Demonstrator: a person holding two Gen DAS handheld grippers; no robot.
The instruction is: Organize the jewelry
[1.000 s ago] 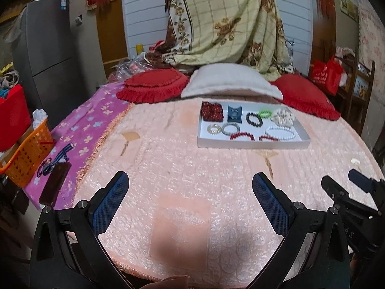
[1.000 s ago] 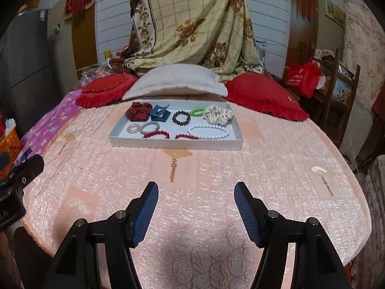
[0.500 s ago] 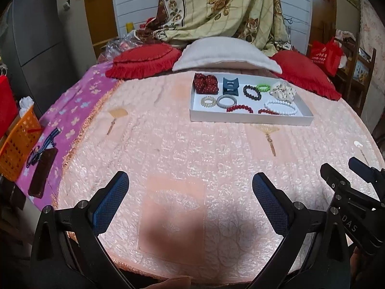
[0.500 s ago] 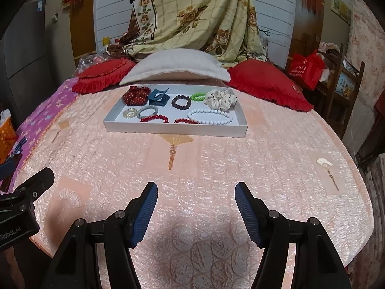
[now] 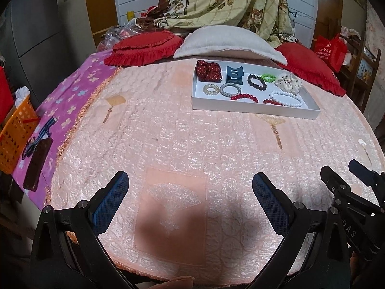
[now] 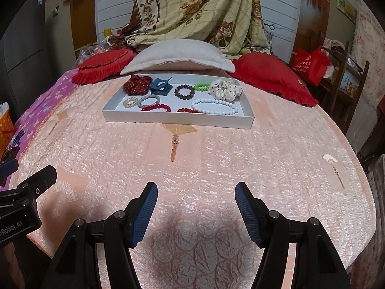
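A white tray [image 5: 255, 108] [image 6: 178, 121] lies far across the pink bedspread. In it are a red scrunchie [image 5: 208, 71] [image 6: 138, 84], a blue hair claw [image 5: 234, 74] [image 6: 160, 87], a dark bead bracelet [image 5: 257, 82] [image 6: 184, 92], a green bracelet [image 5: 268, 78] [image 6: 201, 87], a cream scrunchie [image 5: 288, 83] [image 6: 224, 89], a white bead bracelet [image 5: 285, 98] [image 6: 213, 106], red bead bracelets [image 5: 244, 97] [image 6: 156, 108] and two coil hair ties [image 5: 230, 89] [image 6: 148, 101]. My left gripper [image 5: 190, 187] and right gripper [image 6: 196, 198] hover open and empty over the near bedspread, well short of the tray.
Red cushions [image 5: 144, 48] [image 6: 272, 78] and a grey pillow [image 5: 228, 44] sit behind the tray. A purple blanket [image 5: 72, 96] with a dark phone-like object [image 5: 37, 166] lies left, by an orange basket [image 5: 14, 139]. A wooden chair [image 6: 346, 91] stands right.
Both grippers have sunk and tilted downward, so the tray now sits higher in both views. Their jaws stay as wide as before.
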